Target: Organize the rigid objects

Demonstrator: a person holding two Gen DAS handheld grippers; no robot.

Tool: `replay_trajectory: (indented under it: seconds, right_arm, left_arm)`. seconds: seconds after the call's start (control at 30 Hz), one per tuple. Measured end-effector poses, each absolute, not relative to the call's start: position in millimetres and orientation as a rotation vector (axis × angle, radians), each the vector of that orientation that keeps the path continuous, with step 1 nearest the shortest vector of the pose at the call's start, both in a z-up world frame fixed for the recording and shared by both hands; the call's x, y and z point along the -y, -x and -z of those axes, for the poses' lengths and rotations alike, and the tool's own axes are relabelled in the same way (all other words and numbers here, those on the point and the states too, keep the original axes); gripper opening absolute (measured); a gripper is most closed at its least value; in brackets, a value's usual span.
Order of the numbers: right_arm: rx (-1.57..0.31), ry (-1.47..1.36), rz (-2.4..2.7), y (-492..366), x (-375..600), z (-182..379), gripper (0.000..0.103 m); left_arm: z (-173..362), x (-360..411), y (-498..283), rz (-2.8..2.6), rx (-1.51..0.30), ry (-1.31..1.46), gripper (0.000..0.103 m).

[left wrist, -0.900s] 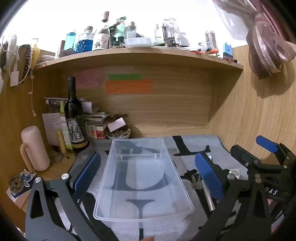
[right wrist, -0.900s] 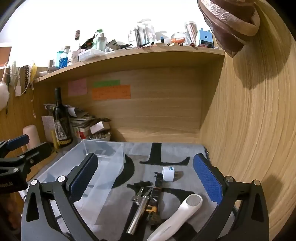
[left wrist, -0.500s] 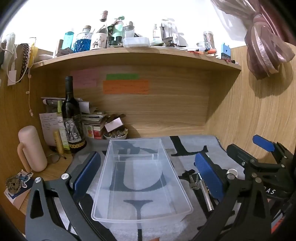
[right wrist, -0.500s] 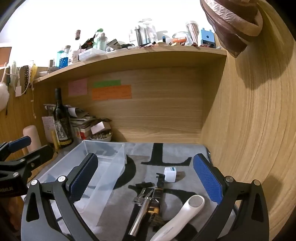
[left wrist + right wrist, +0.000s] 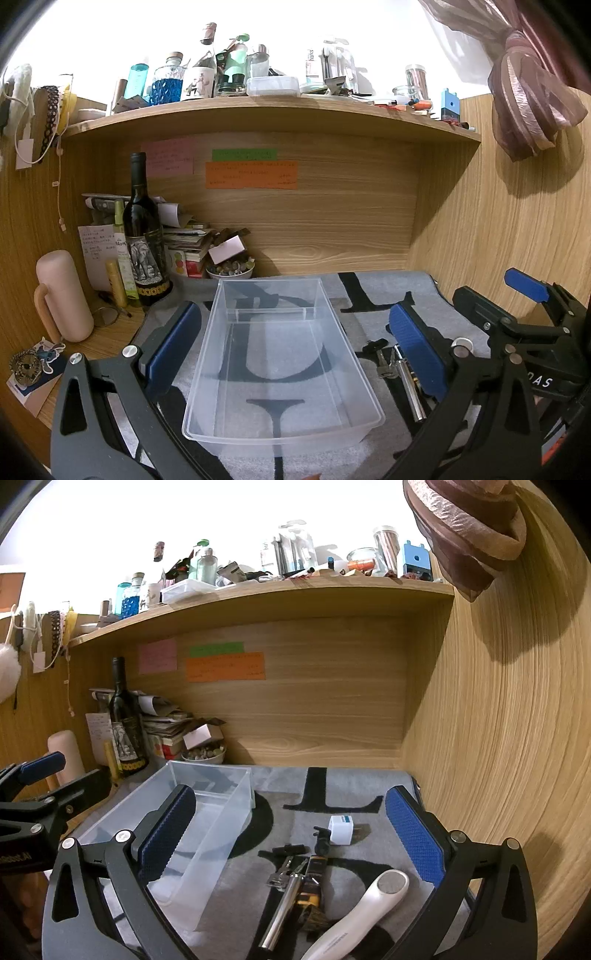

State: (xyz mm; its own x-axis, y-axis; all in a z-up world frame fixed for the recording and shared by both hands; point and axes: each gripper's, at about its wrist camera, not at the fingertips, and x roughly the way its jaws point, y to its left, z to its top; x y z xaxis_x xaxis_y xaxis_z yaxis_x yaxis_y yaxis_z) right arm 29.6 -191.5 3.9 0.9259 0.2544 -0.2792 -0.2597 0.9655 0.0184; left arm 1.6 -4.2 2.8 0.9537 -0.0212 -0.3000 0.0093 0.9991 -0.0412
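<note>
A clear plastic bin [image 5: 280, 369] lies empty on the grey mat, and my left gripper [image 5: 295, 347] stands open, its blue pads on either side of the bin without touching it. In the right wrist view the bin [image 5: 207, 812] is to the left. My right gripper [image 5: 291, 834] is open above a cluster of small things: a white charger cube [image 5: 340, 829], a black clip [image 5: 322, 840], keys [image 5: 286, 873], a metal cylinder [image 5: 282, 912], a yellow-black piece [image 5: 312, 890] and a white handheld device [image 5: 362, 912]. The left wrist view shows the cylinder [image 5: 410, 391] right of the bin.
A wine bottle [image 5: 142, 236], a pink flask [image 5: 62, 295], stacked papers and a small bowl [image 5: 229, 268] crowd the back left corner. A wooden wall [image 5: 498, 738] bounds the right side. The shelf [image 5: 258, 107] overhead is packed with bottles and jars.
Both views have shifted slightly, as if the grippers drew back a little; the bin and small items sit a bit higher in frame. Both grippers stay open.
</note>
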Motion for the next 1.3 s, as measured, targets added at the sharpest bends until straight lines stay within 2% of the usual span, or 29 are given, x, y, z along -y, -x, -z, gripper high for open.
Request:
replay_trajectory:
  seconds: [1.3]
  right_arm:
    - [-0.28, 0.027, -0.266, -25.9, 187.0, -6.3, 0.103]
  left_arm:
    - [-2.7, 3.8, -0.7, 0.016, -0.3, 0.039, 0.103]
